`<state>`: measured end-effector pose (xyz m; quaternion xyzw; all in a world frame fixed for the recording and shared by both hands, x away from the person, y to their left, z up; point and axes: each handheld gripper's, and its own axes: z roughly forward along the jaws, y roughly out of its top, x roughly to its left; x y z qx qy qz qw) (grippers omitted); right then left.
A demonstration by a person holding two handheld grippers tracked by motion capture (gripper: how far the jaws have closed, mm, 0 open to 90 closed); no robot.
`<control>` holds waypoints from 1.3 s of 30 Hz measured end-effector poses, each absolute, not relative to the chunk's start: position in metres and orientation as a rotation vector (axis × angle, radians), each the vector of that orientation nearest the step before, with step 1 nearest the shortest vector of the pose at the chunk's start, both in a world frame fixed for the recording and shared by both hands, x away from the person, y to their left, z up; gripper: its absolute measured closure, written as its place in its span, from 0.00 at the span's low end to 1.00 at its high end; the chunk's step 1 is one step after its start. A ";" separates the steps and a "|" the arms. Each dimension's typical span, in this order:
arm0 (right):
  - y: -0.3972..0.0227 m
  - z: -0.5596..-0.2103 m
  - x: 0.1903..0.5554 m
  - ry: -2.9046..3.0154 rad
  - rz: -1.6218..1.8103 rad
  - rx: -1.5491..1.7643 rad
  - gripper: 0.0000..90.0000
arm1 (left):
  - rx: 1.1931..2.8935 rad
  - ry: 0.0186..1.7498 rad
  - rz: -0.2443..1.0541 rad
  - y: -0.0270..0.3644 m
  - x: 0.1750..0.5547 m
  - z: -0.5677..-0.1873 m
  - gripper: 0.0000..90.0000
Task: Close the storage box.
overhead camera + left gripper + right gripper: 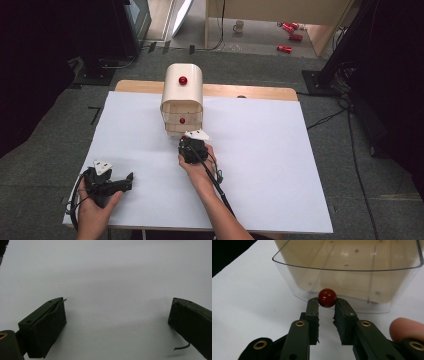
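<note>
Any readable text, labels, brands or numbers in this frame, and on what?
None can be read.
Cream rounded plastic drawer cabinet with red ball knobs: no markings seen.
Red cans on the floor in the high view: any print is too small and blurred to read.

Grey carpet floor (45, 150) all round; red cans (289, 31), perhaps, and mug (239, 25) at 12 o'clock.

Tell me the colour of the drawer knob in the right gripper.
Red knob; clearest in the right gripper view.
</note>
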<state>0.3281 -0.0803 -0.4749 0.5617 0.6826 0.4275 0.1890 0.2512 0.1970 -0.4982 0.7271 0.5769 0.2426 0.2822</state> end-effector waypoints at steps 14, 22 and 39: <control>-0.081 -0.474 0.338 1.918 1.198 1.570 0.83 | 1.948 1.545 0.649 0.197 0.251 -0.498 0.01; -0.081 -0.473 0.341 1.924 1.191 1.563 0.82 | 1.948 1.545 0.650 0.197 0.251 -0.498 0.01; -0.103 -0.471 0.333 2.059 1.220 1.467 0.09 | 1.948 1.545 0.649 0.197 0.251 -0.498 0.01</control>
